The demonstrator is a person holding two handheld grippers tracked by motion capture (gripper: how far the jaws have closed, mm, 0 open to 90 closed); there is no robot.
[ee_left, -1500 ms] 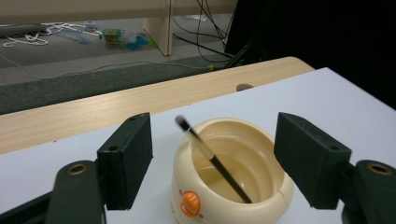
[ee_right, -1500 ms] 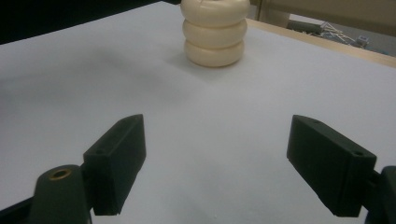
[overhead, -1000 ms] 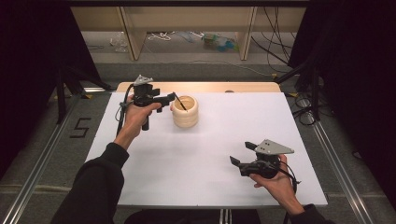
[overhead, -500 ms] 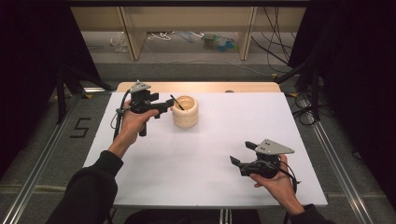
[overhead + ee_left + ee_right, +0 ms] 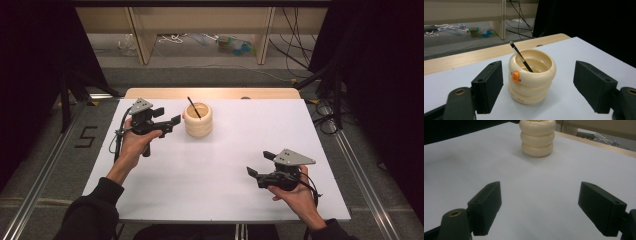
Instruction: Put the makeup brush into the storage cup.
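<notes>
Since the earlier frame, my left tongs [image 5: 167,120] have backed away from the cream ringed cup [image 5: 198,120] toward my side of the worktop [image 5: 210,175], jaws spread wide and empty; the cup now stands just ahead of them, with a thin black stick [image 5: 194,107] leaning inside it. My right tongs [image 5: 260,165] hang released, well apart from the cup. I judge that a careless swing of the left tongs could clip the rim, tipping the light cup and spilling the stick.
</notes>
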